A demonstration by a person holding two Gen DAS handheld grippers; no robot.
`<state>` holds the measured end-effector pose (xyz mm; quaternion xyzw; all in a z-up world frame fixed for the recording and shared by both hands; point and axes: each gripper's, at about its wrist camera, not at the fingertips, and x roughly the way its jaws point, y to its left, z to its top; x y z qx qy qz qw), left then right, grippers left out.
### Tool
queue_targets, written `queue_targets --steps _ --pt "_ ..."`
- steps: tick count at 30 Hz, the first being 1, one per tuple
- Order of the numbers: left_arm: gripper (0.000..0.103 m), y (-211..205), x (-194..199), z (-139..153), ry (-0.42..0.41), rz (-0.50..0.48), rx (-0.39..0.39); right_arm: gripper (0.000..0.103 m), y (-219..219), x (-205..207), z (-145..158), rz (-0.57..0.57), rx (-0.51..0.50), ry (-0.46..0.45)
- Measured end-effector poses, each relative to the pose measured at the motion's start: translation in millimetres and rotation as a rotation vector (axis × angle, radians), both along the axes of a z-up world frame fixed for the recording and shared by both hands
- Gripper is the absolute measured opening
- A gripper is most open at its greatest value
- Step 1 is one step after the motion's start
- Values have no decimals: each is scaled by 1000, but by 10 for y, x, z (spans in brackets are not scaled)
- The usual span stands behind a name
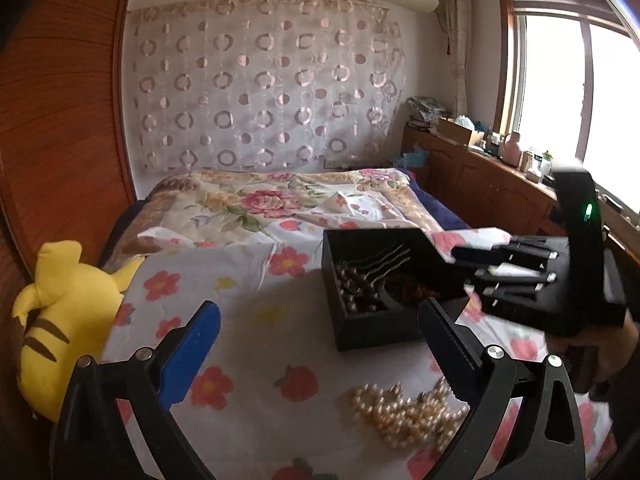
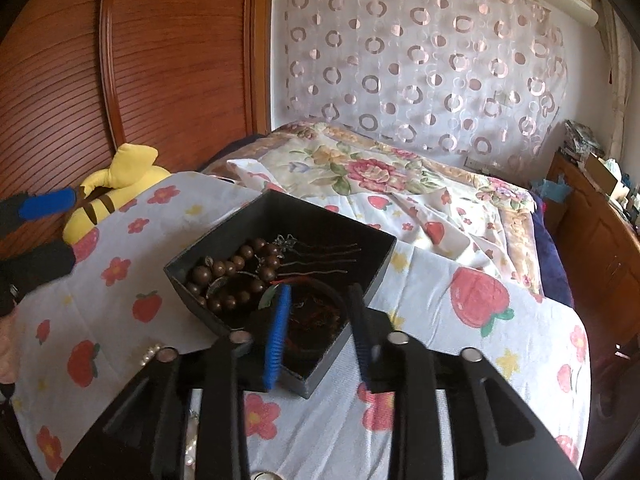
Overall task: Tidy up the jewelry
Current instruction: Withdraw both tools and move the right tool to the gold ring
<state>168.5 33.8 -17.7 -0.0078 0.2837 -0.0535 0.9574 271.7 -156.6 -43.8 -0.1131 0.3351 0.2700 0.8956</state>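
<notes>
A black open box (image 1: 376, 332) sits on the fruit-print sheet; it also shows in the right wrist view (image 2: 224, 248). It holds brown wooden beads (image 2: 232, 270), thin hairpins (image 2: 320, 256) and a dark bracelet (image 2: 316, 320). A heap of pearl strands (image 1: 404, 412) lies on the sheet in front of the box. My left gripper (image 1: 320, 344) is open and empty, above the sheet just behind the pearls. My right gripper (image 2: 320, 324) is open over the box's near corner, empty, with the dark bracelet below its fingers. It shows from the side in the left wrist view (image 1: 472, 276).
A yellow striped plush toy (image 1: 60, 320) lies at the bed's left edge by the wooden wardrobe (image 2: 160, 60). A floral quilt (image 1: 280, 204) covers the far bed. A wooden cabinet (image 1: 480, 176) with clutter runs under the window at right.
</notes>
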Motion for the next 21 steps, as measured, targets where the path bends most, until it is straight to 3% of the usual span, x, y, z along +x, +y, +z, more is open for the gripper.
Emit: queue_targets --steps 8,21 --pt "95 91 -224 -196 25 17 -4 34 -162 -401 65 53 -4 -16" --pt "95 108 -586 -399 77 -14 -37 30 -367 -814 -476 104 -78 138"
